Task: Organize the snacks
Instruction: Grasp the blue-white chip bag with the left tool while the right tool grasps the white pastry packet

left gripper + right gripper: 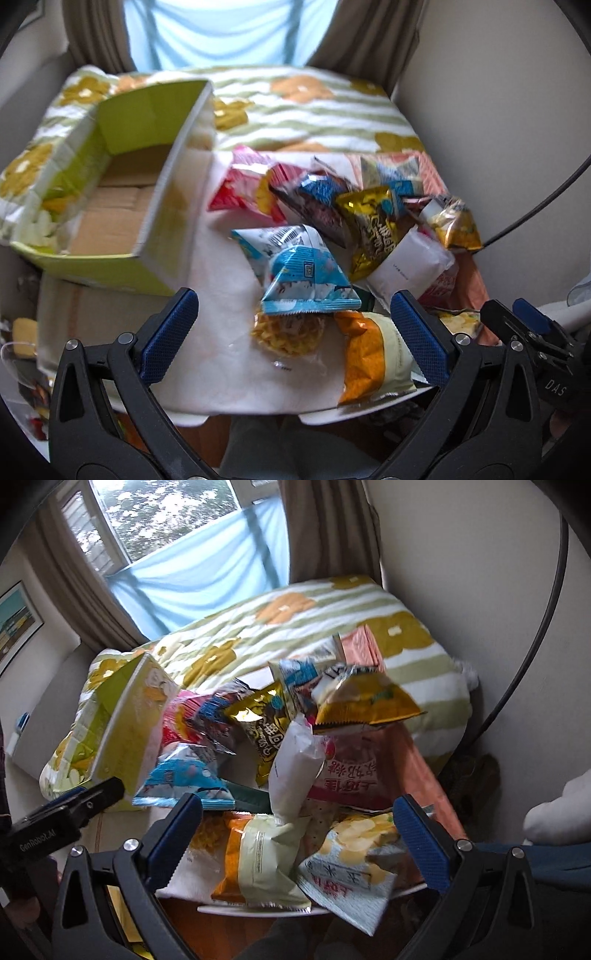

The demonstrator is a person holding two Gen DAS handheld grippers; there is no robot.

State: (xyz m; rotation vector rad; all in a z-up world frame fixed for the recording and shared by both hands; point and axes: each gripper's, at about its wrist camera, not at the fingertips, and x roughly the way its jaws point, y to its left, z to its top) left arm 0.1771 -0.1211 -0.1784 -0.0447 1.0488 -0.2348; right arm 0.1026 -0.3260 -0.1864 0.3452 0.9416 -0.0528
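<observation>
1. Both the left tongs and the right tongs gape wide, holding nothing.
2. The snack packets lie heaped on the bench, beside the empty green box.
3. Overlapping slippery packets risk a double grab, or sliding off the near edge.

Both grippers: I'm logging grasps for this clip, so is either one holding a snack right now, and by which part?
Nothing is held. The left gripper and right gripper are both open above the snack pile, with no packet between the fingers.
</observation>
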